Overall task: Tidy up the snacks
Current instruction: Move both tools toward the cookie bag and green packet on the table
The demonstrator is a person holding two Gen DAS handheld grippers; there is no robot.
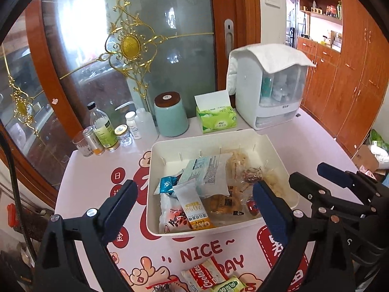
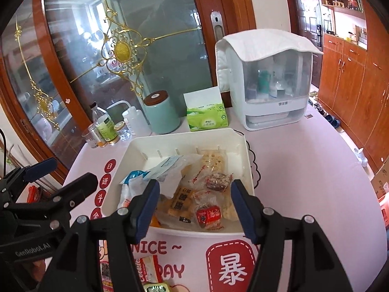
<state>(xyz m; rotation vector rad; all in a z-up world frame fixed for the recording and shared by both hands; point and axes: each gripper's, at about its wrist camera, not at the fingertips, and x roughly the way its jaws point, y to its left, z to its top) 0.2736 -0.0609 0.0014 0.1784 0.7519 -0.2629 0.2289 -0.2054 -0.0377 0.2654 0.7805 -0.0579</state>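
Observation:
A cream plastic bin [image 1: 245, 136] [image 2: 233, 141] sits mid-table, holding several snack packets: a blue-white packet [image 1: 167, 185], a 20% bar [image 1: 194, 209], a clear bag [image 1: 214, 170] and a red candy [image 2: 206, 216]. My left gripper [image 1: 194, 206] is open and empty, above the bin's near edge. My right gripper [image 2: 194, 206] is open and empty, above the bin's near right part; it also shows in the left wrist view [image 1: 316, 172]. A Cookies packet [image 1: 206, 275] [image 2: 145, 270] and a green packet [image 1: 228, 286] [image 2: 155, 287] lie on the table near me.
At the table's back stand bottles and jars [image 1: 104, 131], a teal canister [image 1: 171, 114], a green tissue box [image 1: 216, 115] and a white cosmetics organizer [image 1: 269, 85] under a cloth. A glass door is behind. Wooden cabinets [image 1: 352, 77] are at right.

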